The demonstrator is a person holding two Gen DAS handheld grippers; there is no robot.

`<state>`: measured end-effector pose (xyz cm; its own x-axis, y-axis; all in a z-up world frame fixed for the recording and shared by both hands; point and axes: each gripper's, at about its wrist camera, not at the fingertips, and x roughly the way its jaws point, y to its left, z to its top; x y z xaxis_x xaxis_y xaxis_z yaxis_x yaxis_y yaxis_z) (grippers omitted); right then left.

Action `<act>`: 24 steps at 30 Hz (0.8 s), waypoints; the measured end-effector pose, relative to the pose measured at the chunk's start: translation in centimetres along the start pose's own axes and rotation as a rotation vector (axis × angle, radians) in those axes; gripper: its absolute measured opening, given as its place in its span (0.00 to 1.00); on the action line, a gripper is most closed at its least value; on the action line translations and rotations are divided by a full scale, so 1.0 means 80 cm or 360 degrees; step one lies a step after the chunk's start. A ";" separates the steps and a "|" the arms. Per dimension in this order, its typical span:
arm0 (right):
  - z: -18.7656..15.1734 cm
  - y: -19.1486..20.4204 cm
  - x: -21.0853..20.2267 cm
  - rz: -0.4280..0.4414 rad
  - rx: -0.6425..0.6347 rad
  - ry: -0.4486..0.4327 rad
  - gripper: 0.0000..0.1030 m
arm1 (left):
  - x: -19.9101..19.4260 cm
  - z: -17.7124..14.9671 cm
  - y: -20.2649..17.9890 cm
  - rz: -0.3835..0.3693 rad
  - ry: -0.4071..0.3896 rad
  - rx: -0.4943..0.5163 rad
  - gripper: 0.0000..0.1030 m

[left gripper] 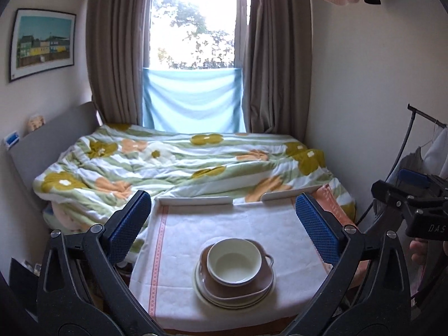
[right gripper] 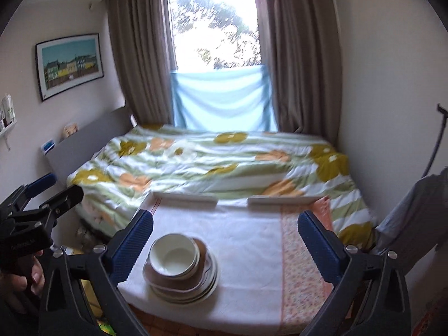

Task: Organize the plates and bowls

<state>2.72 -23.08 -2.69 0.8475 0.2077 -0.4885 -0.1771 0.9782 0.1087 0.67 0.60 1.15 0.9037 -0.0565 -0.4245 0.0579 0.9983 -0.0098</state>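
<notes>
Both grippers hover above the near edge of the table [left gripper: 179,229], tongs spread wide apart and holding nothing: the left gripper [left gripper: 224,224] looks straight down on the dishes, and the right gripper [right gripper: 232,240] sits further toward the table's right side, so the stack falls by its left finger. The stack [left gripper: 235,277] stands on the white cloth [left gripper: 252,221] near the front edge, a little left of the middle and well apart from the raised rail at the far edge.

Everything already looks nested, so the step in hand seems to be checking or finishing the pile. To do it well, come down on one rim at a time, pinch the bowl's wall rather than its lip, and lift straight up so the pieces beneath do not slide on the cloth. Keep the other gripper near the stack's side to steady it.

The bowl [left gripper: 235,261] is pale cream, round and empty, and rests upright in a brown rounded-square dish [left gripper: 252,289] with a small handle on one side. Under that lie several cream plates [left gripper: 204,294], rims roughly lined up. The right view is blurred, so finer detail cannot be told
</notes>
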 end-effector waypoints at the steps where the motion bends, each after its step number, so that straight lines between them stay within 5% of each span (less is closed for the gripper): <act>1: 0.001 -0.002 -0.004 -0.0026 0.0004 -0.0028 1.00 | 0.000 -0.001 -0.001 0.0007 -0.0003 -0.0001 1.00; 24: 0.003 -0.020 -0.013 -0.0164 0.0004 -0.0108 1.00 | -0.005 -0.003 -0.027 0.0105 -0.0056 0.0008 1.00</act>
<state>2.22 -24.86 -2.14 0.8931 0.1054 -0.4372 -0.0863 0.9942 0.0634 0.09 -1.55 1.12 0.9199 0.0088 -0.3920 -0.0001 0.9998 0.0220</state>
